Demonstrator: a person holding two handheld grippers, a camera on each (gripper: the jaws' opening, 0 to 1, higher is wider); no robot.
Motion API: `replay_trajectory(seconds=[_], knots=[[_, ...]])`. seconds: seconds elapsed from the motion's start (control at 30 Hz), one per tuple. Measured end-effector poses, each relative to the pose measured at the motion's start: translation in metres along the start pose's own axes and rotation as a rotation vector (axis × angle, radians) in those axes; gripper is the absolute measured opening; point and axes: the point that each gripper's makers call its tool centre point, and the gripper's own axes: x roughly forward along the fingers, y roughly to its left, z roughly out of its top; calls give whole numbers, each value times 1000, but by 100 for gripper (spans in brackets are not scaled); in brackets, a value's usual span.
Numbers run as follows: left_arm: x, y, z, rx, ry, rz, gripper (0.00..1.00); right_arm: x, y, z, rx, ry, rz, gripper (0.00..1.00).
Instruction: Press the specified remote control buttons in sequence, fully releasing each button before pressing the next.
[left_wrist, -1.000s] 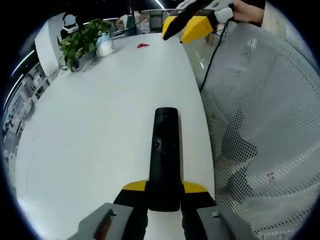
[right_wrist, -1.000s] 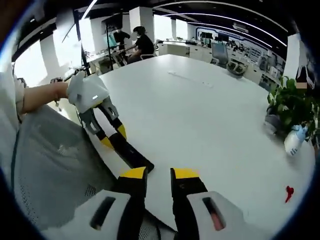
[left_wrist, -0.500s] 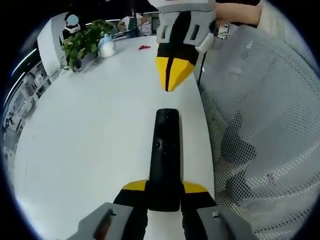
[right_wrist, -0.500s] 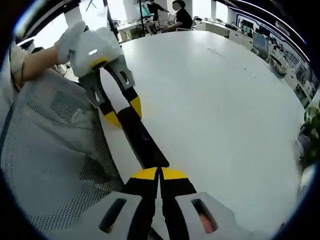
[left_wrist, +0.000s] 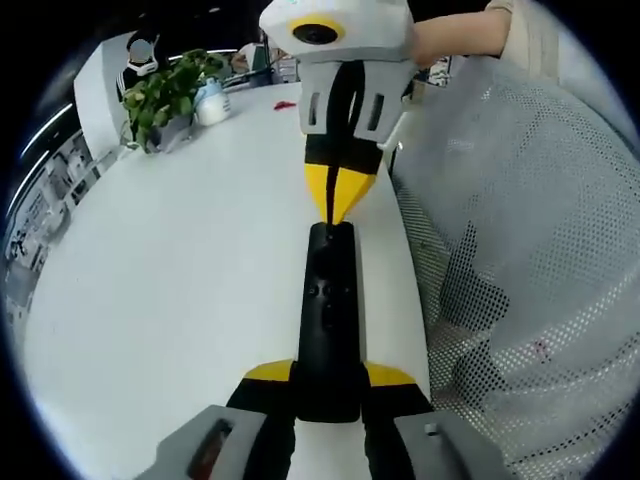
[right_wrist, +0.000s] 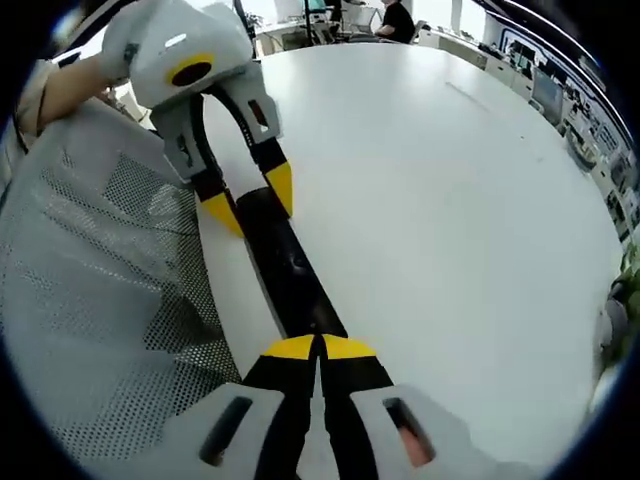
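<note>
- remote control (left_wrist: 329, 310), black and slim, is held lengthwise just above the white table (left_wrist: 180, 260), close to the table's edge.
- white table spreads wide and bare around it in both views; a grey mesh chair back (left_wrist: 530, 250) stands just beside the table edge, next to the remote.
- left gripper (left_wrist: 328, 385) has its yellow-tipped jaws clamped on the near end of the remote control, one jaw on each side; in the right gripper view the same gripper (right_wrist: 245, 195) grips that end from above.
- right gripper (right_wrist: 320, 348) has its jaws pressed together, the yellow tips meeting at the remote's far end; in the left gripper view its closed point (left_wrist: 340, 195) comes down to touch the top of the remote.
- potted plant (left_wrist: 165, 95) stands far off on the table, a white bottle (left_wrist: 210, 100) just beside it.
- small red object (left_wrist: 286, 104) lies near them, too small to tell what it is.
</note>
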Motion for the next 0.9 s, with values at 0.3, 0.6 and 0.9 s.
replay_trajectory(seconds=[0.3,0.6,0.9], knots=[[0,0,0,-11,-9,-1,24,1,1,3,-96,83,54,0],[0,0,0,-43,-33,14,25,5,-1,3,-45,246,137,0],[0,1,1,-43,-60,-3,25,3,1,1,-39,243,143,0]])
